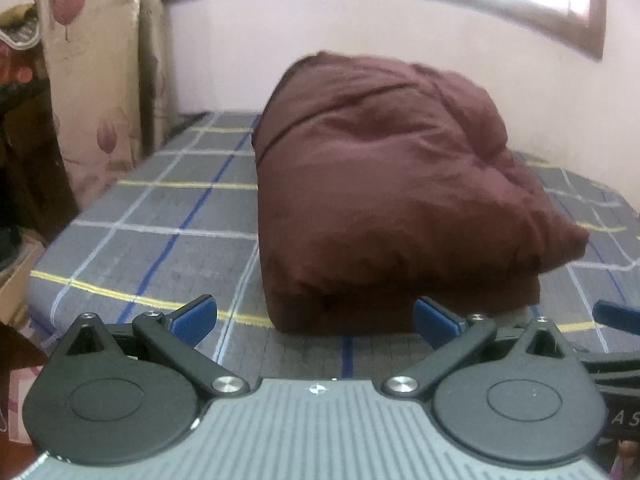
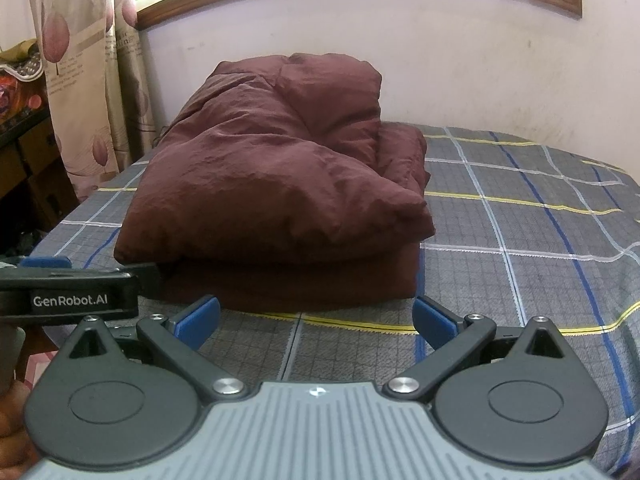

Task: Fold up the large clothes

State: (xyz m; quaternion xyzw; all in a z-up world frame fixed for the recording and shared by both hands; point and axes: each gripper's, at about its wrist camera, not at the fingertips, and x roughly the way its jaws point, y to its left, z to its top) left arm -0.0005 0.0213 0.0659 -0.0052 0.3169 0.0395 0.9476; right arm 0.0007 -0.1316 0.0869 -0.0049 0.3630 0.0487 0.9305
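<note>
Room: a bed [image 2: 520,240] under a grey checked cover is set against a pale wall below a window; a flowered curtain [image 2: 80,80] is hung to the left of the garment.
Garment: a maroon garment [image 2: 272,192] is laid on the bed as a thick layered bundle, its near edge squared; judged largely folded.
Left gripper [image 1: 316,316]: held low just before the garment's near edge, jaws spread wide, nothing gripped; seemingly placed for a last tuck or press.
Right gripper [image 2: 316,316]: kept just short of the garment's near right corner, jaws likewise wide and empty.
Risk: the puffed top layer is judged likely to slide off.
</note>
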